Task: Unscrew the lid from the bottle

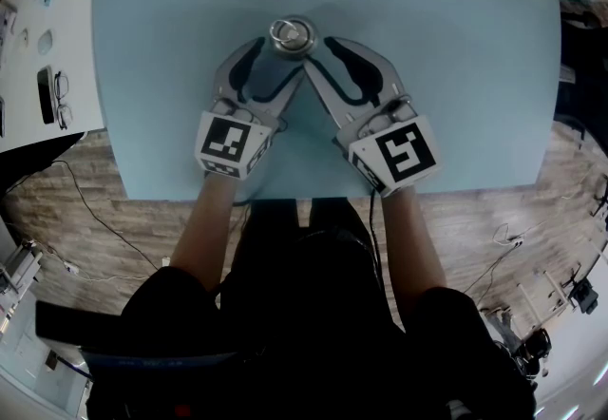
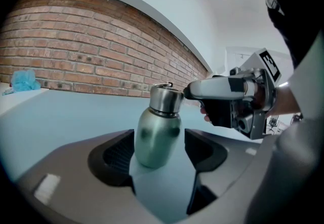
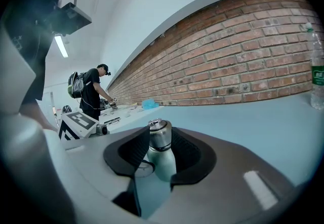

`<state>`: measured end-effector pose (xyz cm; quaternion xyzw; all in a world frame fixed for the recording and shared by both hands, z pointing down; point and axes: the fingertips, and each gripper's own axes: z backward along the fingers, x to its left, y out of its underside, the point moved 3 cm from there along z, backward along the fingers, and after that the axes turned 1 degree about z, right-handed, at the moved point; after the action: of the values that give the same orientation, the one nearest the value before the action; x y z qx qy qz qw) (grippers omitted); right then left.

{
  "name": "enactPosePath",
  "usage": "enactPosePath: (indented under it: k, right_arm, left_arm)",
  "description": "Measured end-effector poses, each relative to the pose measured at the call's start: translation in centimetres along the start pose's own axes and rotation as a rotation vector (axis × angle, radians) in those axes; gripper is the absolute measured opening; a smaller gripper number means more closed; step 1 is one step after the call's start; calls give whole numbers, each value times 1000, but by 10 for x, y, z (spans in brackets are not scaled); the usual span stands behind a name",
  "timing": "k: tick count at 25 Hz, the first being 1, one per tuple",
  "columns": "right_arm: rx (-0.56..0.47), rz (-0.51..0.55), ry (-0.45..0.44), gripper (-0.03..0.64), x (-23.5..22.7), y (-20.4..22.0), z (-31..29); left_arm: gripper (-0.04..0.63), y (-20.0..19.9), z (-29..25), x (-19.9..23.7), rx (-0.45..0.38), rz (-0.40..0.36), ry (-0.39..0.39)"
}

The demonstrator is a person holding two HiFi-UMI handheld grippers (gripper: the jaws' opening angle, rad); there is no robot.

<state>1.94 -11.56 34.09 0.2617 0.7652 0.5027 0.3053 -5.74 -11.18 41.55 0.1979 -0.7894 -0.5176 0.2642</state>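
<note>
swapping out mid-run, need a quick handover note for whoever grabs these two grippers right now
The left gripper is open: its jaws stand on either side of the bottle body, with a sliver of gap at one pad.
The right gripper has its jaws close around the lid; whether the pads press on it cannot be told.
The bottle stands upright on the blue table, between both grippers.
Done: both grippers are in place; the lid sits on the neck.
To do: clamp the body, grip the lid, unscrew it, lift it off.

Table (image 1: pixel 475 76): pale blue, my landmark.
Wall (image 3: pixel 243 61): I see red brick behind it.
Floor (image 1: pixel 114 209): wood planks under its near edge.
Light (image 3: pixel 63 45): bright strip, high beyond it.
</note>
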Motion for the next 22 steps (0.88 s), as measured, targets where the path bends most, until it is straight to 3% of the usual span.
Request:
enactPosePath:
  k: [22]
  right_arm:
    - [-5,11,-15,170,3,1,-2]
  left_arm:
    - [345,2,-9,-1,19,-17,1]
